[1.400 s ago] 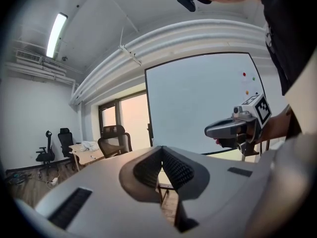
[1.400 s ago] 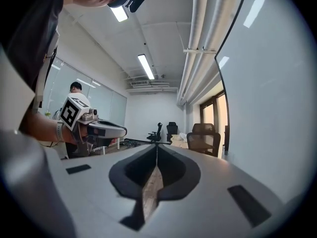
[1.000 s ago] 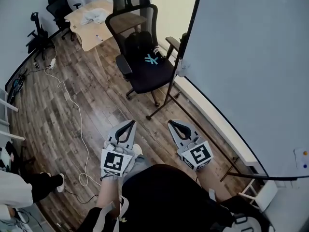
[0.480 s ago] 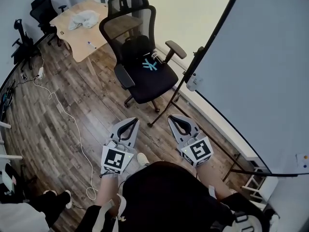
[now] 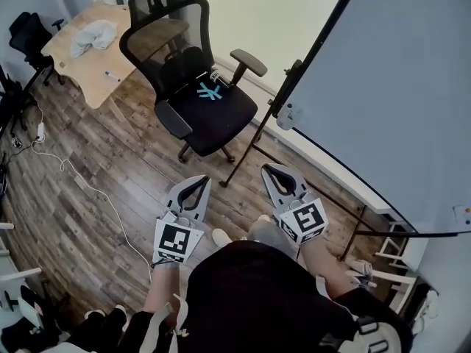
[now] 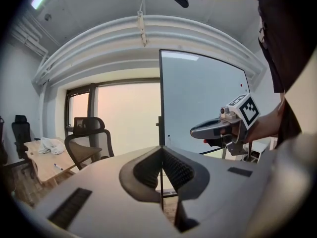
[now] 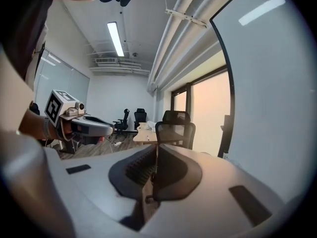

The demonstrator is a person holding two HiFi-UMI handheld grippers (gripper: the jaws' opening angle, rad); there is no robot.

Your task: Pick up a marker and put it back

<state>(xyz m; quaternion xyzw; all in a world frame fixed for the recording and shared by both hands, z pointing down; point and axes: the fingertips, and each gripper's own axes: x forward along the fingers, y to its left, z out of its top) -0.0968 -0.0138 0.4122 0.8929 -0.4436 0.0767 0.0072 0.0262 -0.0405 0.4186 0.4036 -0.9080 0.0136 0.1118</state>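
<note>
Left tongs (image 5: 194,187) and right tongs (image 5: 277,173) both clenched on nothing — the marker (image 5: 112,76) lies well away on the bench (image 5: 79,69).
Only the head view shows the whole layout. At upper left the wooden bench carries a crumpled cloth (image 5: 92,35) and the marker just beside its near edge. A white cable (image 5: 96,193) trails over the floor, a black office chair (image 5: 197,87) stands between bench and tongs, and the whiteboard (image 5: 390,109) fills the right. The tongs hang side by side low in the frame, close together. The left gripper view shows its jaws pressed together, the marker as a small stroke on the bench at far left, and a hand (image 6: 270,125) holding the right tongs. The right gripper view shows its jaws meeting too, chair ahead — there the marker cannot be made out.
</note>
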